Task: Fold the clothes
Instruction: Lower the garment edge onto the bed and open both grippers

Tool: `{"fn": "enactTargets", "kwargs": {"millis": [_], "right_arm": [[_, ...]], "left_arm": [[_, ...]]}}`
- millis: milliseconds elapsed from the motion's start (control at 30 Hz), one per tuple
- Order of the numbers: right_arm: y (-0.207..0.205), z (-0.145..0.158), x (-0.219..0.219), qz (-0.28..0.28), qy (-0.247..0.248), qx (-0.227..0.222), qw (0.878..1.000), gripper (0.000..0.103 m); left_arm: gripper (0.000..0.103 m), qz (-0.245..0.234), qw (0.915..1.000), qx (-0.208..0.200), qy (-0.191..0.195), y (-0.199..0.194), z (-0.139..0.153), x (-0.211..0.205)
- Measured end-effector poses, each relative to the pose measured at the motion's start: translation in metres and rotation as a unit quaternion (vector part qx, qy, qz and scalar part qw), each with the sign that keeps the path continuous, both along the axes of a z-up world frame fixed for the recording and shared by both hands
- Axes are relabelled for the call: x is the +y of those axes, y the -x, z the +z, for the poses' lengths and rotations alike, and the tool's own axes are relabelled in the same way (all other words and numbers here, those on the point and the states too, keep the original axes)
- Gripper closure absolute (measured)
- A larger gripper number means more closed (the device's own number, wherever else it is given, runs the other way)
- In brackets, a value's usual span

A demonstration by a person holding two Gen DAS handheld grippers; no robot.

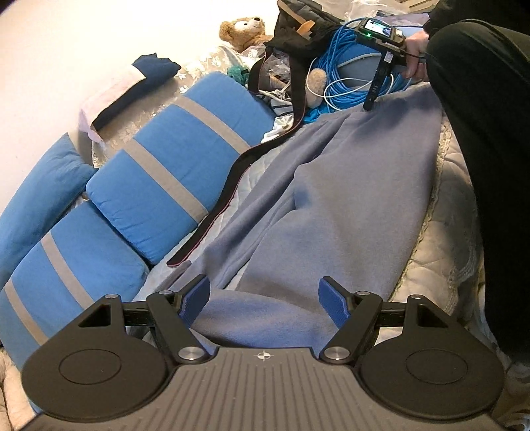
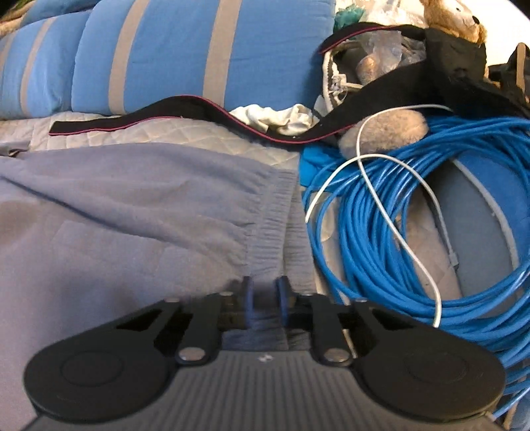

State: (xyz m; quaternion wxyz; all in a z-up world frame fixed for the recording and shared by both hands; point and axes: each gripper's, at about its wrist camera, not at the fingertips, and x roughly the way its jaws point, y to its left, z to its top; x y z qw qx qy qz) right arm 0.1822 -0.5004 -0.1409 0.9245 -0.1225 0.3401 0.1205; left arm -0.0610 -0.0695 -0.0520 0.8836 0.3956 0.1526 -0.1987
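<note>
Grey-blue fleece trousers (image 1: 331, 199) lie stretched along the quilted bed. My left gripper (image 1: 264, 298) is open, its blue pads on either side of the near end of the trousers without closing on it. My right gripper (image 2: 264, 291) is shut on the trousers' elastic waistband (image 2: 271, 232). In the left wrist view the right gripper (image 1: 371, 99) shows at the far end of the trousers, fingers down on the cloth, held by a hand.
Blue cushions with grey stripes (image 1: 172, 165) line the left side. A black strap (image 1: 232, 185) lies beside the trousers. A coil of blue cable (image 2: 414, 232), a teddy bear (image 1: 245, 31), a black bag (image 1: 298, 30) and loose clothes crowd the far end. The person's dark leg (image 1: 490, 165) is at right.
</note>
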Motion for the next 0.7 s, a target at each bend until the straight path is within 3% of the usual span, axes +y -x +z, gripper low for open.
{"fn": "enactTargets", "kwargs": {"millis": [300, 533, 567, 600, 633, 700], "right_arm": [[-0.001, 0.014, -0.013, -0.013, 0.008, -0.024, 1.000, 0.097], [-0.016, -0.002, -0.009, -0.028, 0.030, -0.009, 0.999, 0.096], [-0.017, -0.001, -0.007, -0.028, 0.036, -0.008, 0.999, 0.088], [-0.016, 0.002, -0.003, -0.026, 0.048, -0.011, 0.998, 0.070], [-0.014, 0.006, 0.001, -0.022, 0.061, -0.015, 0.998, 0.066], [-0.007, 0.017, 0.011, -0.009, 0.086, -0.032, 0.996, 0.034]], "left_arm": [[0.032, 0.002, 0.9999, -0.005, 0.011, 0.003, 0.003, 0.004], [0.032, 0.024, 0.9995, -0.012, 0.018, 0.000, 0.013, 0.012], [0.032, 0.029, 0.9993, -0.015, 0.018, 0.000, 0.017, 0.016], [0.031, 0.034, 0.9991, -0.019, 0.017, 0.000, 0.020, 0.020], [0.032, 0.041, 0.9988, -0.022, 0.017, -0.002, 0.023, 0.025], [0.032, 0.058, 0.9978, -0.025, 0.019, -0.006, 0.031, 0.036]]}}
